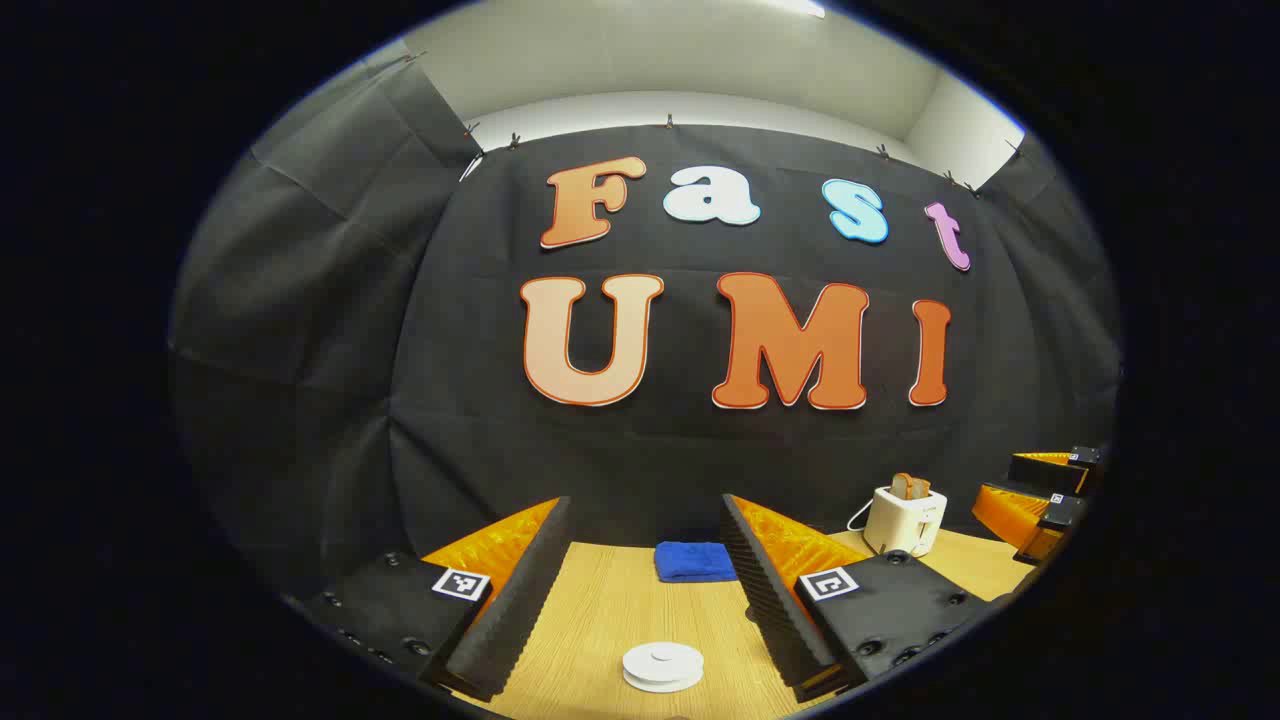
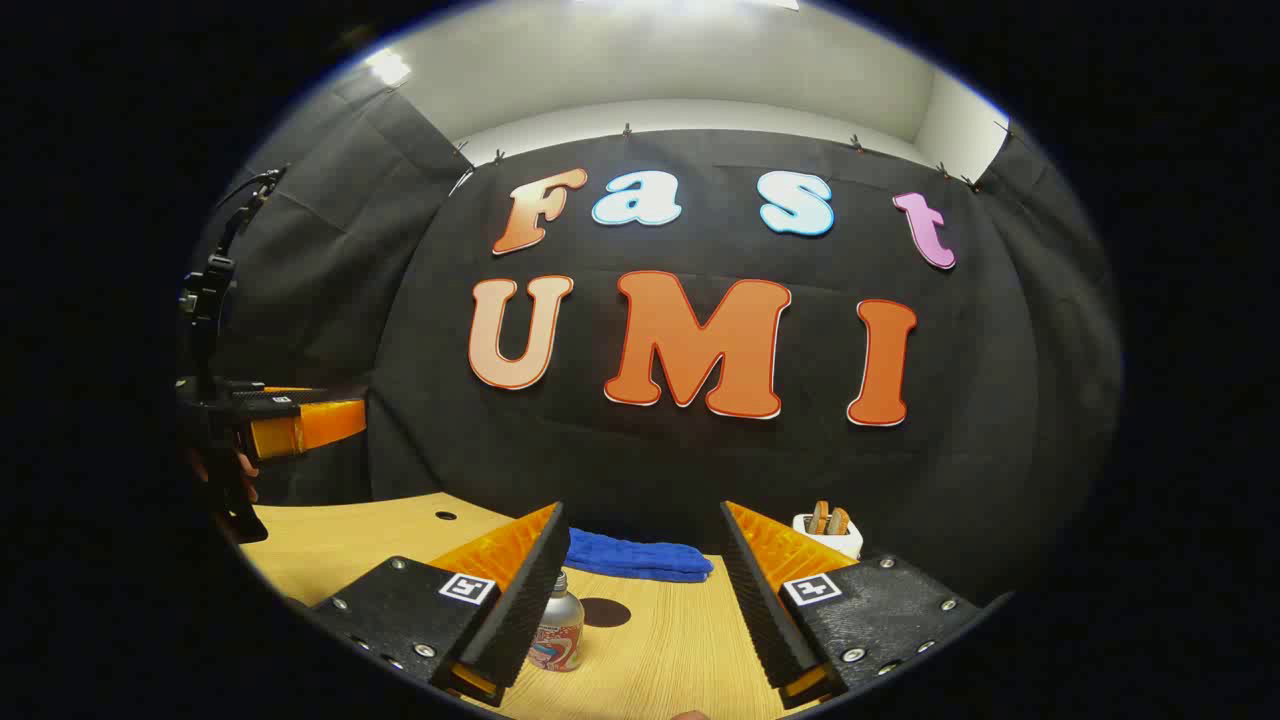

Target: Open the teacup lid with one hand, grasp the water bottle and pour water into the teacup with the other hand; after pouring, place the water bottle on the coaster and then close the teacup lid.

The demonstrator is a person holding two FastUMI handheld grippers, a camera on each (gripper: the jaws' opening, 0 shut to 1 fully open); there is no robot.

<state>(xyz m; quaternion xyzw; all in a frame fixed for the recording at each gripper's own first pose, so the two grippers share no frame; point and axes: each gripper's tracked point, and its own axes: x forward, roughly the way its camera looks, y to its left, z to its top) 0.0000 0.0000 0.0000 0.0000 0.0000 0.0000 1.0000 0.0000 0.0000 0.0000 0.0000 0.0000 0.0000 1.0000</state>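
**A:** The left tongs (image 1: 645, 590) are hanging wide apart with nothing between them, raised above the counter (image 1: 600, 610). Why there?

**B:** I'd say they are lining up on the teacup lid (image 1: 662, 665). The white round lid is sitting low in the left gripper view, between the two ribbed fingers (image 1: 510, 600) but well below them, so nothing is touching it yet. The cup under it is hidden from this angle.

**A:** And past that?

**B:** A blue towel (image 1: 693, 561) is lying at the far edge against the wall cloth, and a white toaster (image 1: 905, 520) with bread in it is standing farther right. Neither is part of the job.

**A:** Now the right tongs (image 2: 640, 590)?

**B:** Also spread open and empty. In the right gripper view the water bottle (image 2: 558, 635) is standing upright just beside the left finger, partly hidden behind it, so it is not yet inside the gap. The tongs will probably need shifting towards it before closing.

**A:** That dark round patch near the bottle?

**B:** Likely the coaster (image 2: 603, 612), lying flat just beyond the bottle, close enough for an easy set-down after pouring. I am judging that from its shape only.

**A:** So the task is barely starting?

**B:** It seems so: lid on, bottle untouched.
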